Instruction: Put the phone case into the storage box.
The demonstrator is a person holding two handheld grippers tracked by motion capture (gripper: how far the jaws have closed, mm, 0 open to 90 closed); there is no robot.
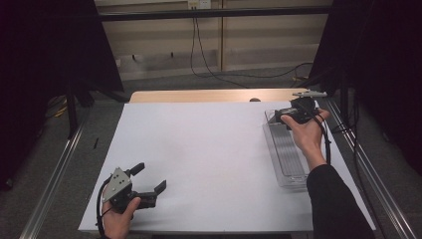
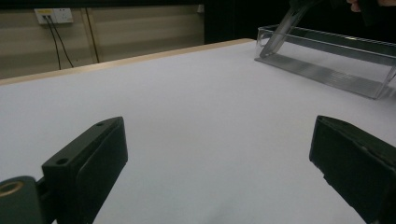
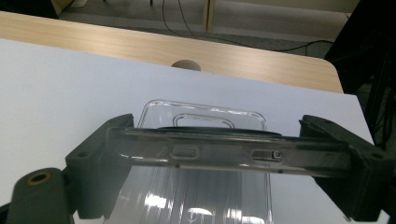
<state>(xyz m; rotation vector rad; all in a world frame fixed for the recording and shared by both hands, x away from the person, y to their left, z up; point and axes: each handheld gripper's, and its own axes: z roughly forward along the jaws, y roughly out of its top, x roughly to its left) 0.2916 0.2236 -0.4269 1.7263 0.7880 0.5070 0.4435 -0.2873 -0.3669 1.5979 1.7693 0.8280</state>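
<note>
My right gripper [image 3: 219, 142] is shut on a clear phone case [image 3: 224, 156], gripping it across its long sides over the far end of a clear ribbed tray [image 3: 196, 205]. In the high view this gripper [image 1: 282, 116] is at the tray's [image 1: 288, 154] far end, at the table's right. From the left gripper view the case [image 2: 280, 35] slants down into the tray [image 2: 327, 74]. My left gripper [image 1: 149, 178] rests near the front left corner, open, with bare white table between its jaws [image 2: 215, 154].
A white sheet [image 1: 209, 149] covers most of the table, with a wooden strip [image 1: 209, 94] showing along the far edge. A small round dark spot [image 3: 186, 65] sits on that strip. Metal rails [image 1: 54, 169] run along both sides on the floor.
</note>
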